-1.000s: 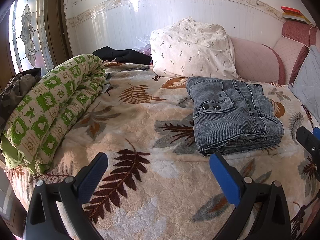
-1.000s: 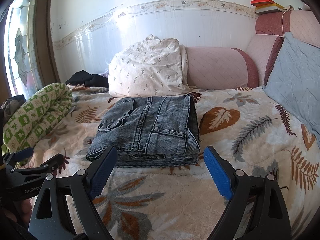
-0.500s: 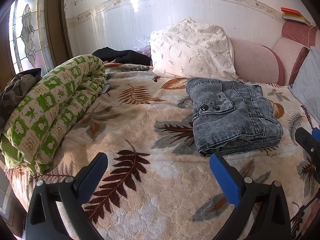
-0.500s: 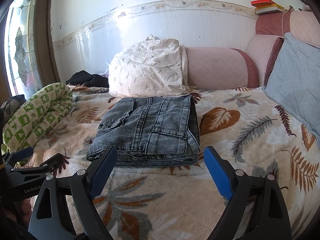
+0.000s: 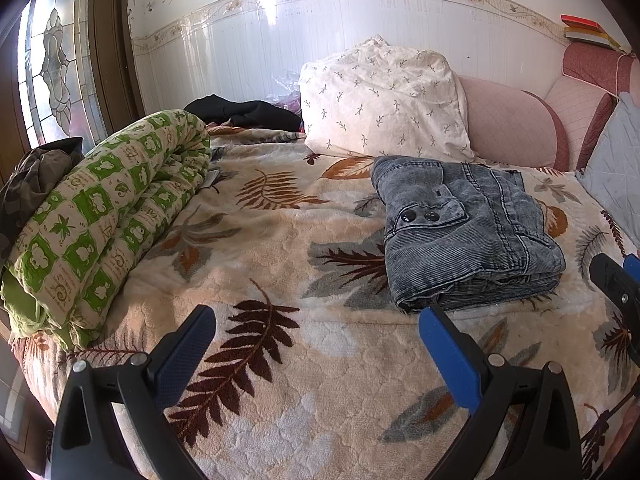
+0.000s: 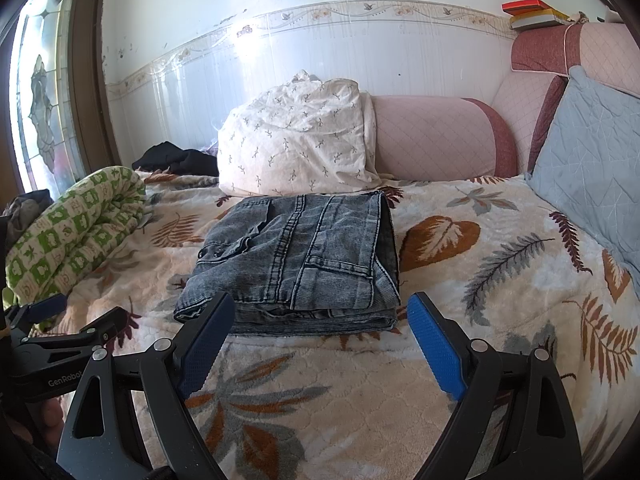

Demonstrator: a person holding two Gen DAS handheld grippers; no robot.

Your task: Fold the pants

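Note:
Grey-blue denim pants lie folded into a thick rectangle on the leaf-patterned blanket; they also show in the right wrist view. My left gripper is open and empty, hovering over the blanket to the left of and nearer than the pants. My right gripper is open and empty, just in front of the pants' near folded edge. The right gripper's tip shows at the right edge of the left wrist view, and the left gripper shows at the lower left of the right wrist view.
A rolled green-and-white quilt lies along the bed's left side. A white floral pillow and pink cushions stand behind the pants. A grey-blue pillow leans at the right. Dark clothes lie at the back left.

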